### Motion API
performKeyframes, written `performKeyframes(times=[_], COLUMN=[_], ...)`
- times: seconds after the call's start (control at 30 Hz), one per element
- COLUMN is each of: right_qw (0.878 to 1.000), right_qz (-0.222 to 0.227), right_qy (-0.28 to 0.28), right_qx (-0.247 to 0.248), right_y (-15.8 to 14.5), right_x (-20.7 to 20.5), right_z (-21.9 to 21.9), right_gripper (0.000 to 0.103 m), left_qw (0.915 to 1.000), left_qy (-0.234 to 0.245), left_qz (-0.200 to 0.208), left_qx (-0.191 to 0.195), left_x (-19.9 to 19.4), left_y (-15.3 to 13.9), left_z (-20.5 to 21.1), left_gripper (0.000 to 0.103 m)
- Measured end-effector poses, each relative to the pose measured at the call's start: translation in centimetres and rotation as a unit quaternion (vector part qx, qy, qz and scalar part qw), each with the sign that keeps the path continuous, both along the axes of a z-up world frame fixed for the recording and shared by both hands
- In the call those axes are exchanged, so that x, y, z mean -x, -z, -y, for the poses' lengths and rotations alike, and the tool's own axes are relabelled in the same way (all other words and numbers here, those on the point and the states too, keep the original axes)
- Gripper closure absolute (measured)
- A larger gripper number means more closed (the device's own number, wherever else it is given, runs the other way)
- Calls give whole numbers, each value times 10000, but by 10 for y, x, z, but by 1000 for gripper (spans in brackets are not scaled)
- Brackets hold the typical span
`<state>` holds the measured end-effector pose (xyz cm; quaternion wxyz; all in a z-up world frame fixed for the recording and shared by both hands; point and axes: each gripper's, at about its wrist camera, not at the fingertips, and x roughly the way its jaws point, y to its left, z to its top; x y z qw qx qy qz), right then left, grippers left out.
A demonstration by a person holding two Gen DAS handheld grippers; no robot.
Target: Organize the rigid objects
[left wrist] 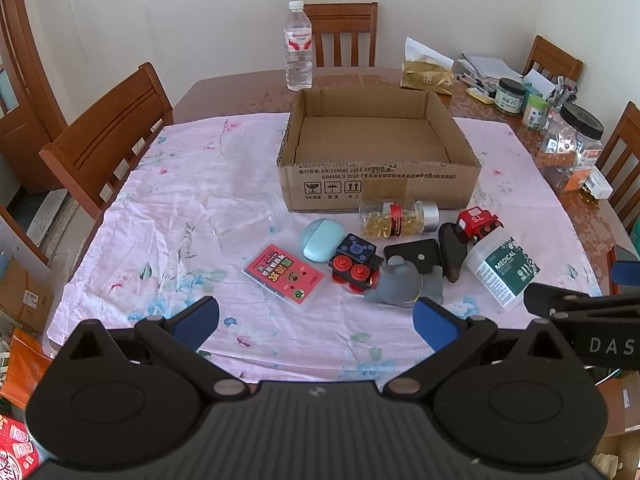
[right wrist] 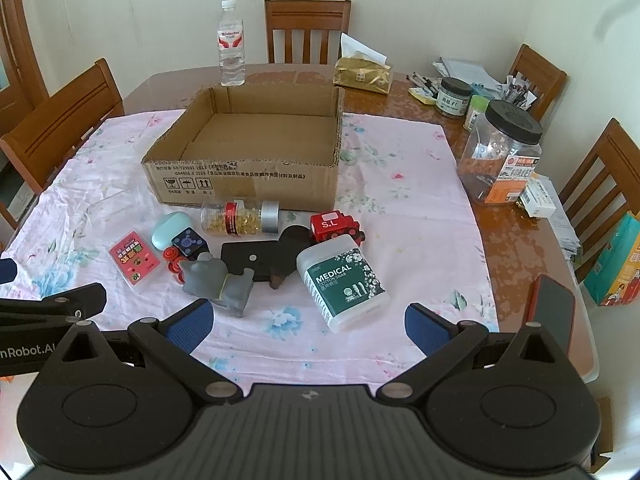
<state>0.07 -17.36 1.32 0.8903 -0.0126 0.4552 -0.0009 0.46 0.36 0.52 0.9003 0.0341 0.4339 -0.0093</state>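
Right wrist view, right tool (right wrist: 308,322) spread apart, white cotton-swab box (right wrist: 342,282) with green label, empty cardboard box (right wrist: 244,182) behind

Both views were evenly lit by soft, diffuse daylight; the white wall (left wrist: 200,20) appeared bright without clipping. Shadows were faint and short, lying close under the box (left wrist: 380,184) and the toys. Glare showed on the glossy tabletop (right wrist: 512,236) toward 3 o'clock and on the bottle (left wrist: 298,52) near 12 o'clock. Fisheye distortion bowed the chairs (left wrist: 108,136) and the door frame at 9 o'clock, and dark vignetting cut the upper corners at 1 and 11 o'clock. Focus was sharp at centre, where box print was legible, and softened toward the rim. Colours leaned slightly cool.
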Motion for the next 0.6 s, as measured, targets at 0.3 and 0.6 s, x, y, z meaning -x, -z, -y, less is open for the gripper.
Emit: performKeyframes(times=[0.3,0.6], right_qw=[10000,10000], right_qz=[36,46], right_qy=[9,2], right_qx=[-2,-5], right_y=[-1,-1], right_x=[-1,-2], right_z=[0,0], right_gripper=[0,0], left_qw=[10000,10000], left_qy=[-4,6], left_qz=[19,44], left_qx=[-4,-44], left_x=[-1,-3], left_y=[-1,-2], left_z=[0,0], left_gripper=[1,1])
